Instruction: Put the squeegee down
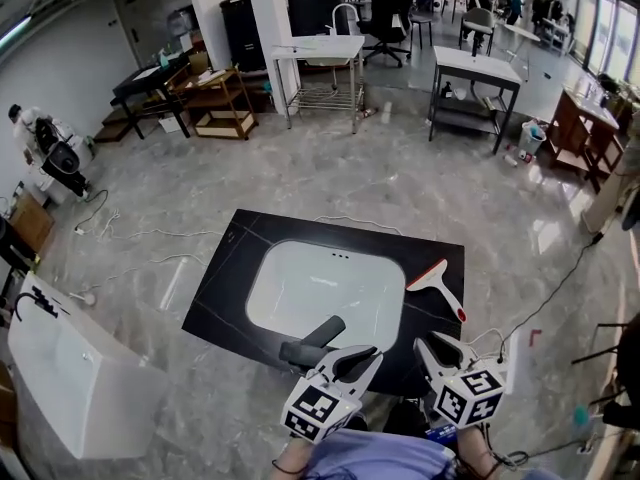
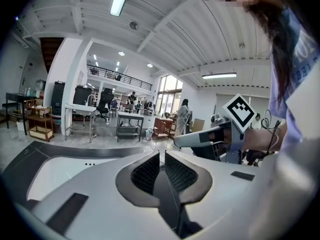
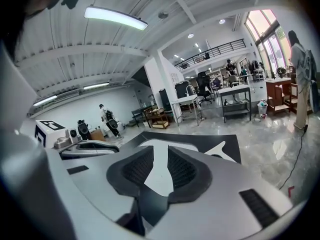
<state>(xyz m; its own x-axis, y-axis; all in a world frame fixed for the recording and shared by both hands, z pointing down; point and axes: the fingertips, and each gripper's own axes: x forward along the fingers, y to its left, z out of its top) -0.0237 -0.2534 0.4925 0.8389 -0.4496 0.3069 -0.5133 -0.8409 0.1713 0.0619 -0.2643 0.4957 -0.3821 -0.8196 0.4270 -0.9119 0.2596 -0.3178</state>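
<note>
Squeegee (image 1: 432, 280), one: white blade with red handle, lying flat on the black worktop (image 1: 225, 293) just right of the basin, handle end toward the near right; it also shows as a white shape on the slab in the right gripper view. Nothing is touching it. Task status, as judged: the put-down looks done, since the squeegee rests on the slab free of both tongs; at most, drawing the hands clear remains. Right tongs (image 1: 432, 343), one: near edge of the slab, just near-side of the squeegee, well clear of it, jaws apart with only bare slab and basin seen through the gap, holding nothing. Left tongs (image 1: 362, 356), one: left of the right tongs, over the slab's near edge, jaws all but together, nothing between them. Basin (image 1: 320, 288), one: white, set into the middle of the slab, no item in it. Dark bar-shaped fitting (image 1: 312, 346), one: on the slab's near edge, just left of the left tongs; what it is cannot be told. Worktop, one: a slab laid directly on the grey floor (image 1: 330, 178). Far side of the room: several tables and trolleys.
</note>
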